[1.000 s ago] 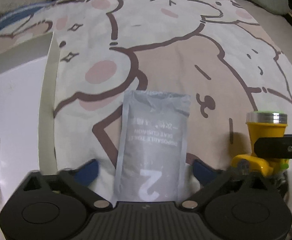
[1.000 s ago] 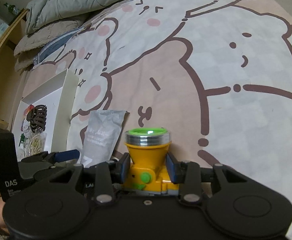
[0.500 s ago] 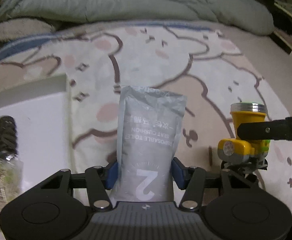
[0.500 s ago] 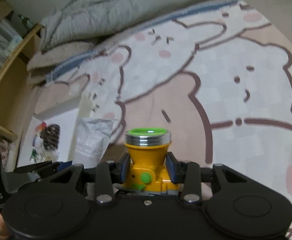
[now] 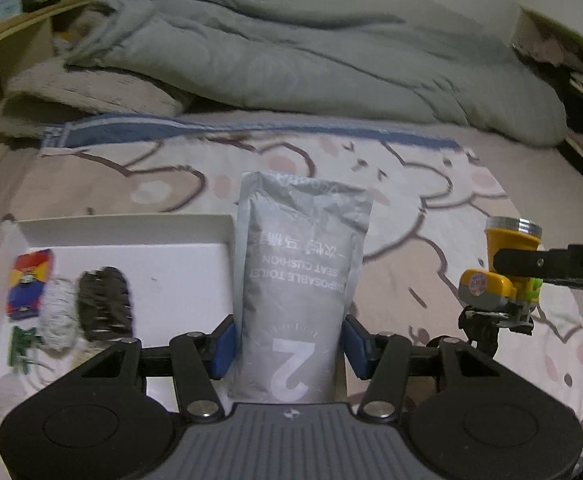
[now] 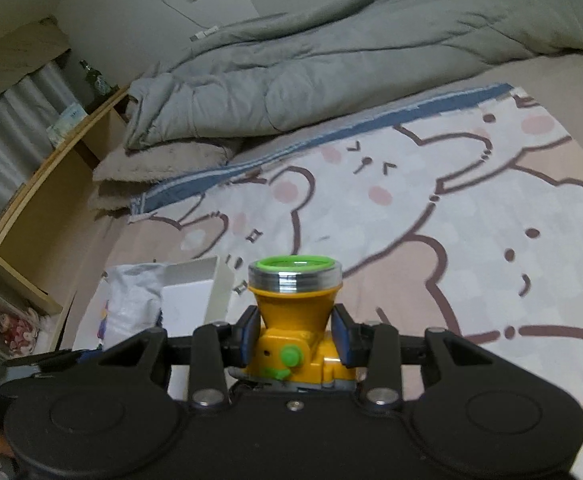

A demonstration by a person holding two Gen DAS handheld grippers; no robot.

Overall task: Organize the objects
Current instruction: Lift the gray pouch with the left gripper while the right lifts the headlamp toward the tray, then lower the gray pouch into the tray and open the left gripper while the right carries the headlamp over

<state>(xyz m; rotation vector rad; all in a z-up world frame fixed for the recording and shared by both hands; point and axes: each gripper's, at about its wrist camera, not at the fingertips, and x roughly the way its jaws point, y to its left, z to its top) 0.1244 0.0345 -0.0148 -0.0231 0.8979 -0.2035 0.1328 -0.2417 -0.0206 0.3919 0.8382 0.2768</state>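
My left gripper (image 5: 289, 346) is shut on a grey packet marked "disposable toilet seat cushion" (image 5: 297, 272) and holds it upright above the bed, at the right edge of a white box (image 5: 179, 264). My right gripper (image 6: 293, 338) is shut on a yellow headlamp with a green rim (image 6: 293, 312), held above the bedsheet. The headlamp also shows at the right of the left wrist view (image 5: 499, 276). The packet (image 6: 133, 300) and the white box (image 6: 195, 280) show at the left of the right wrist view.
The white box holds a dark hair claw (image 5: 103, 304), a white bundle (image 5: 57, 320), a colourful card (image 5: 29, 284) and a small green item (image 5: 21, 342). A grey duvet (image 5: 311, 60) lies at the back. A wooden shelf (image 6: 23, 208) runs along the left.
My left gripper closed on the grey packet and lifted it off the sheet toward the white box. My right gripper rose with the headlamp; both views tilted up toward the duvet.
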